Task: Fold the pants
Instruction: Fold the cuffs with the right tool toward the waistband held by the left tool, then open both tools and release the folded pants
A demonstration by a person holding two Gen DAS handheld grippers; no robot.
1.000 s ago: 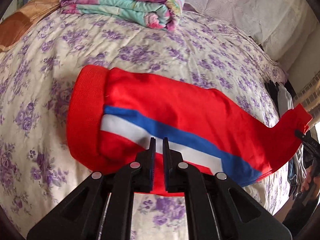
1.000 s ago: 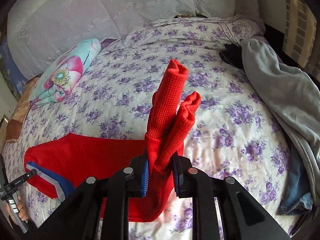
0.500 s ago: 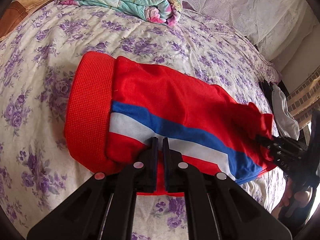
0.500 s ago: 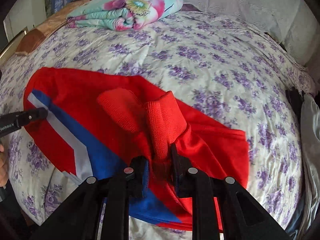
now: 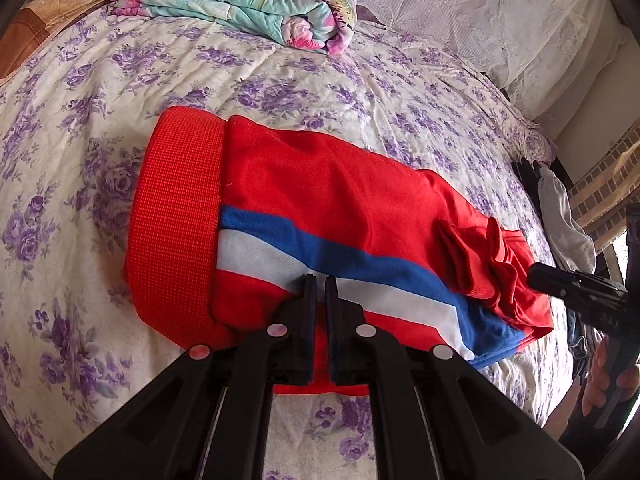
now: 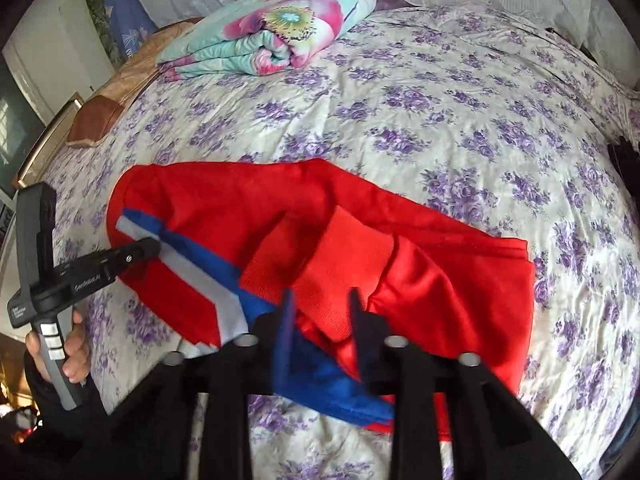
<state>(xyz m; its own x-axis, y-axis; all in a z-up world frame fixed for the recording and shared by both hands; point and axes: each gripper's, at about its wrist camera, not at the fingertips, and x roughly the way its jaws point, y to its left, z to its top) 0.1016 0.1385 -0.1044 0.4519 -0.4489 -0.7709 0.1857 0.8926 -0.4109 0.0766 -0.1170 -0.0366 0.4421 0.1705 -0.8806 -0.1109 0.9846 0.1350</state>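
my left gripper (image 5: 319,280) is pinched on the near edge of the red pants (image 5: 320,216), its two fingers almost together with a thin fold of red cloth between them, right where the white and blue stripe (image 5: 320,256) runs. the pants lie folded over on the bed (image 5: 240,72), close to its near edge, with the wide ribbed waistband (image 5: 176,224) toward the left side and the folded end toward the right. the ribbed cuffs (image 6: 344,264) rest bunched on top of the folded legs near that right end.

my right gripper (image 6: 320,300) has its fingers spread apart, with the cuff cloth lying in the gap between them; the fingers are blurred in the right wrist view, and i cannot tell whether either one touches the cloth. in the left wrist view the tip of that gripper sits at the right end of the pants, against the bunched cuffs.

in the right wrist view my left hand (image 6: 60,344) wraps the grey handle at the left, and the tip of its gripper meets the stripe.

a folded floral quilt (image 5: 240,4) sits at the far side of the bed, well apart from the pants. a brown pillow (image 6: 100,116) lies at the far left corner. grey clothing (image 5: 560,216) hangs off the bed's right edge.
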